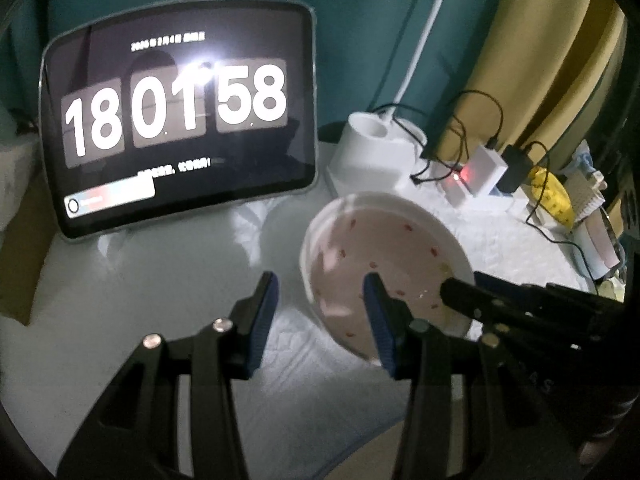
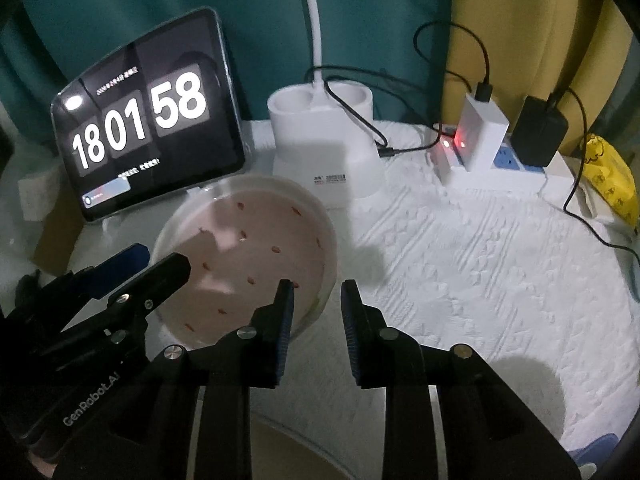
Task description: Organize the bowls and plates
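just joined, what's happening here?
A person holds a claw in each hand over a white cloth-covered table. Both work on one pink speckled plate. The left claw and right claw each straddle its rim, jaws open, not yet clamped. A tablet clock stands behind.

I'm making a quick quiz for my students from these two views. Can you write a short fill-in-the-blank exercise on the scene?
1. The tablet shows a clock reading 18 01 ____.
2. The plate is pink inside with small ____ marks.
3. The jaws of the left gripper and the right gripper are both ____.
4. The power strip stands to the ____ of the lamp base.

Missing words: 58; red; open; right
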A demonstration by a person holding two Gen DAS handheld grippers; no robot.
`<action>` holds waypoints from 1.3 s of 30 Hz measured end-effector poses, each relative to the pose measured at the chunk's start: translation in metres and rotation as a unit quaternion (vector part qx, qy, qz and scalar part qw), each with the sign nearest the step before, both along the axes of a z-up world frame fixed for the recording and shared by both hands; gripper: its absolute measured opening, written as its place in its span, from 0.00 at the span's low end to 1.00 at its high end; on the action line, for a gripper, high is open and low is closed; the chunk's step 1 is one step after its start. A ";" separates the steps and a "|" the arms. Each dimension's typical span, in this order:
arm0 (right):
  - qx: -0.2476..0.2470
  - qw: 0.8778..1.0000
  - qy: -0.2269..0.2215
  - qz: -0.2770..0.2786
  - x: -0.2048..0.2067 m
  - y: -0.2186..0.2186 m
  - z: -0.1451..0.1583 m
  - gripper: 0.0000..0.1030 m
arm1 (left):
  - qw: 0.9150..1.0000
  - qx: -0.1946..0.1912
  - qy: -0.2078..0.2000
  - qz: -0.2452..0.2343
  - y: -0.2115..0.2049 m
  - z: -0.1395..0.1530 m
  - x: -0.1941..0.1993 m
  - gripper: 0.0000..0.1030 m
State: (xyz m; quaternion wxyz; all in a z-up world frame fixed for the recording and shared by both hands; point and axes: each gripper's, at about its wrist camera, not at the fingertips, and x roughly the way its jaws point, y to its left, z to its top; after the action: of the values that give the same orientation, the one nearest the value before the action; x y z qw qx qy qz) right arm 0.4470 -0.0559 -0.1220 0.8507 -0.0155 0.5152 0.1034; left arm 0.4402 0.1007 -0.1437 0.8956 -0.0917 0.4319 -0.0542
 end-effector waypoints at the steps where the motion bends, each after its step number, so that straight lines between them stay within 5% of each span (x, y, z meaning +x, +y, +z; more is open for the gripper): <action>1: -0.001 1.000 0.002 -0.002 0.002 0.000 -0.003 0.25 | 1.000 0.000 0.002 -0.001 0.000 -0.001 0.001 0.45; 15: 0.009 1.000 0.028 -0.003 0.008 0.005 -0.023 0.16 | 0.999 0.010 0.035 -0.012 -0.010 -0.026 0.013 0.43; 22: 0.005 1.000 0.016 0.008 -0.004 0.009 -0.014 0.12 | 0.999 0.006 0.032 -0.020 -0.011 -0.026 0.013 0.30; 39: 0.017 0.999 -0.035 0.002 -0.036 -0.004 0.035 0.12 | 0.997 0.030 -0.055 -0.033 -0.023 0.021 -0.030 0.29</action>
State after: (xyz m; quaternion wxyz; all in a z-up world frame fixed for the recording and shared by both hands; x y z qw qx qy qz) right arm 0.4109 -0.0599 -0.0870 0.8679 -0.0054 0.4836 0.1132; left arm 0.4102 0.0777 -0.1231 0.9179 -0.0471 0.3865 -0.0761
